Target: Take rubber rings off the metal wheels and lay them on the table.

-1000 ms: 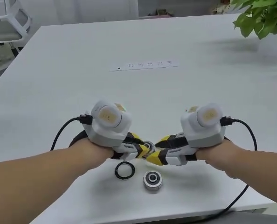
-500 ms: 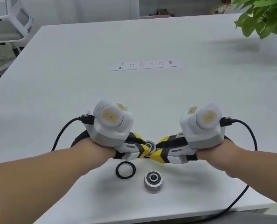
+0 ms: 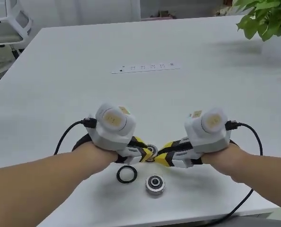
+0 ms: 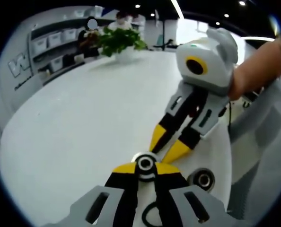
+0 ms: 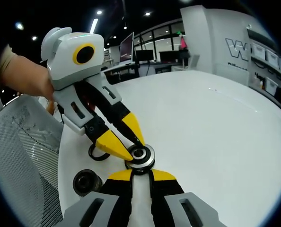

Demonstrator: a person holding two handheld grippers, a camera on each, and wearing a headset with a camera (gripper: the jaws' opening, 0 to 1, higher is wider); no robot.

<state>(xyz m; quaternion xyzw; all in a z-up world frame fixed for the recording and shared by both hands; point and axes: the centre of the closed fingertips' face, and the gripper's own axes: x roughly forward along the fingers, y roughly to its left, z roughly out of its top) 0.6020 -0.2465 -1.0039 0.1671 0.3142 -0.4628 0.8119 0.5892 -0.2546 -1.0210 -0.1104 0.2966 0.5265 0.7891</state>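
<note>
At the near edge of the wide white table (image 3: 188, 94): two hand-held grippers facing each other, tips together, each in one bare hand.

On the left, the grey left gripper (image 3: 145, 152) with black and yellow jaws, closed on a small round silver metal wheel (image 3: 151, 151) with a dark outer band. Held clear above the table top. In the left gripper view, the same metal wheel (image 4: 145, 163) clamped between the two yellow tips.

On the right, the right gripper (image 3: 158, 158) of the same kind, jaws narrow, tips touching the rim of the held wheel from the right side. In the right gripper view, the wheel (image 5: 140, 156) just beyond this gripper's own yellow tips, with one jaw of the left gripper (image 5: 121, 137) lying against it from the left. Cannot tell whether pinching the rim or only pressing on it.

Lying flat on the table, just nearer than the left gripper, a thin loose black rubber ring (image 3: 126, 174). To the right of it, close but not touching, a second metal wheel (image 3: 155, 183), flat on its side, dark band around the silver body.

Farther away, in the middle of the table, a flat white socket strip (image 3: 146, 67). At the far right corner, a green leafy plant (image 3: 266, 16). Beyond the far left corner, a white office chair (image 3: 8, 23). From the back of each gripper, a black cable (image 3: 65, 135) running along the table.
</note>
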